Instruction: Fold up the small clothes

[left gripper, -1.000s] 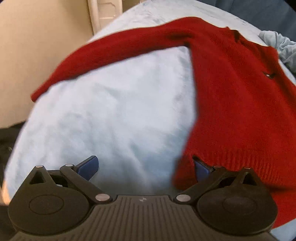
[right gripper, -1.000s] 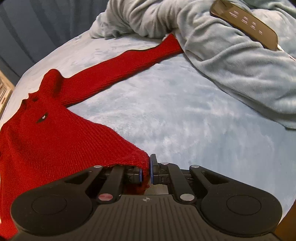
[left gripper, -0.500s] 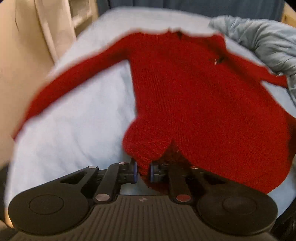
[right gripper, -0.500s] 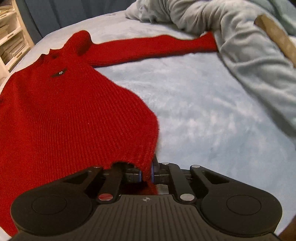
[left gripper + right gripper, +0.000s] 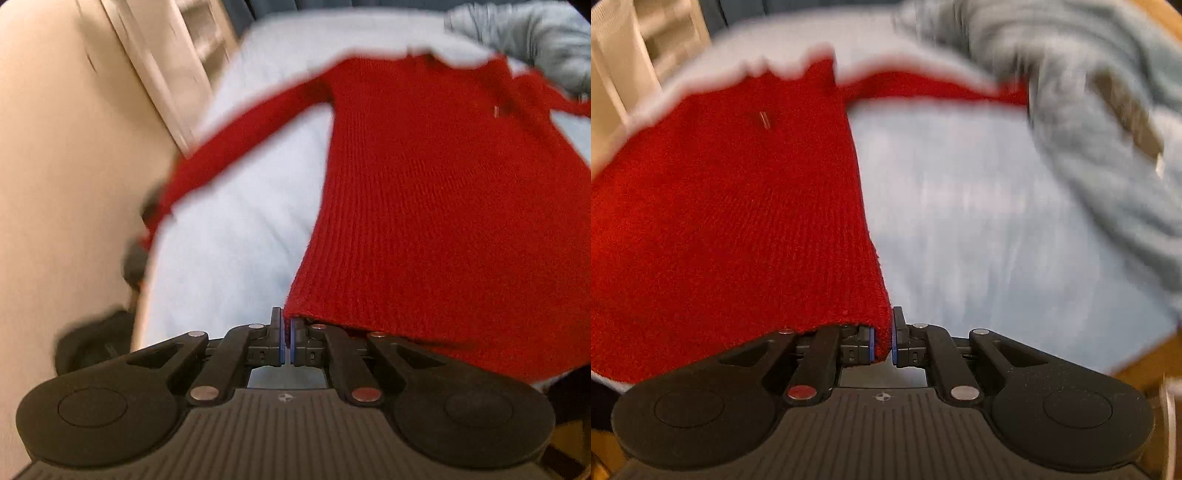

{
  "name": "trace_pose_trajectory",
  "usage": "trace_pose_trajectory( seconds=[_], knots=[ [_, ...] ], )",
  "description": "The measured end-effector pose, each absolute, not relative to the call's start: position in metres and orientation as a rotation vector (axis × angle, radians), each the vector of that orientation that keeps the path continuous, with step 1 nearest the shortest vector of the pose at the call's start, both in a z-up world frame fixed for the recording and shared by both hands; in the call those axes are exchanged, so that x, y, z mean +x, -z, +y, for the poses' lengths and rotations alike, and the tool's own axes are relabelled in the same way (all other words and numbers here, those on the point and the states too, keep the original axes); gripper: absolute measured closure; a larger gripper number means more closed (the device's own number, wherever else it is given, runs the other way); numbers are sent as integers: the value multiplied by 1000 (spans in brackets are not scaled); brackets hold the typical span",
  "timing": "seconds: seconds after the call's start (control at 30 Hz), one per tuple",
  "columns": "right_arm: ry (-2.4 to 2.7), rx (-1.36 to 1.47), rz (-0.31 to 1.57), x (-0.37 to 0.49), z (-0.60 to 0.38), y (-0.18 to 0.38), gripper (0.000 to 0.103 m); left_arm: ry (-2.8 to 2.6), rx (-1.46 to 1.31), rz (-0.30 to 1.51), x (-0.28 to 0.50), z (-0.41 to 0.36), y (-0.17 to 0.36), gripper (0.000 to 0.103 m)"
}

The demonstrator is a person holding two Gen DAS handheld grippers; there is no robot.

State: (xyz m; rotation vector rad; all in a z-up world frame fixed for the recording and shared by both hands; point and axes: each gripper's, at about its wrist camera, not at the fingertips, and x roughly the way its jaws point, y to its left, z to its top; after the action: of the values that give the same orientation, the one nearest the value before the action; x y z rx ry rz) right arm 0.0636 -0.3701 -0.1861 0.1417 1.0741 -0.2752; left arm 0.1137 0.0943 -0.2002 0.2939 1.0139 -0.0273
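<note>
Two black grippers are at work, one in each of my hands. My left gripper has its jaws pressed together on the bottom corner of the red knitted sweater. The blue pads are almost touching, and the hem corner goes in right at their tips. My right gripper is pinching the other bottom corner of the same sweater. I can see red wool squeezed between its two blue pads.

The sweater lies spread out on the soft pale blue bed cover. Its hem is near me and its neck is far away. One long sleeve stretches out to the left side, down to the edge of the bed. The other sleeve reaches to the right, and its end touches the crumpled grey-blue fluffy blanket. A small dark mark sits on the chest of the sweater.

On the blanket lies a flat brown thing, but it is too blurry for me to tell what it is. Past the left side of the bed I see a cream wall and a white shelf unit. Both pictures are smeared, mostly at the far end.
</note>
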Motion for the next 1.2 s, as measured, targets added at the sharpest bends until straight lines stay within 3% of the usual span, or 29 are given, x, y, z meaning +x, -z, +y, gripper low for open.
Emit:
trace_pose_trajectory(
  seconds=[0.1, 0.2, 0.27, 0.3, 0.33, 0.37, 0.4, 0.43, 0.47, 0.57, 0.77, 0.97, 1.2],
  knots=[
    [312, 208, 1146, 63, -371, 211, 96, 27, 342, 1012, 107, 90, 206, 100],
    [295, 195, 1103, 63, -371, 194, 96, 47, 329, 1012, 108, 94, 200, 100],
    [272, 165, 1101, 57, -365, 191, 95, 52, 306, 1013, 106, 99, 196, 92],
    [256, 156, 1115, 57, -364, 194, 94, 52, 291, 1017, 101, 101, 194, 83],
    [244, 151, 1145, 56, -364, 197, 94, 49, 284, 1024, 96, 105, 192, 58],
    [250, 149, 1186, 56, -362, 200, 94, 44, 284, 1029, 92, 105, 189, 42],
    [252, 151, 1200, 52, -362, 200, 93, 28, 292, 1015, 82, 110, 186, 15],
    [240, 153, 1187, 46, -362, 196, 93, 2, 306, 988, 80, 114, 184, 2],
    [234, 160, 1165, 40, -361, 189, 89, -25, 318, 950, 73, 117, 178, 0],
    [230, 244, 1085, 26, -366, 164, 65, -47, 254, 904, 68, 128, 162, 0],
    [293, 497, 787, 59, -402, 140, 44, -109, 23, 855, 128, 119, 133, 0],
    [359, 743, 642, 160, -455, 169, 41, -182, -20, 875, 208, 89, 125, 0],
    [501, 900, 667, 285, -521, 218, 36, -267, 1, 907, 269, 79, 140, 0]
  ],
)
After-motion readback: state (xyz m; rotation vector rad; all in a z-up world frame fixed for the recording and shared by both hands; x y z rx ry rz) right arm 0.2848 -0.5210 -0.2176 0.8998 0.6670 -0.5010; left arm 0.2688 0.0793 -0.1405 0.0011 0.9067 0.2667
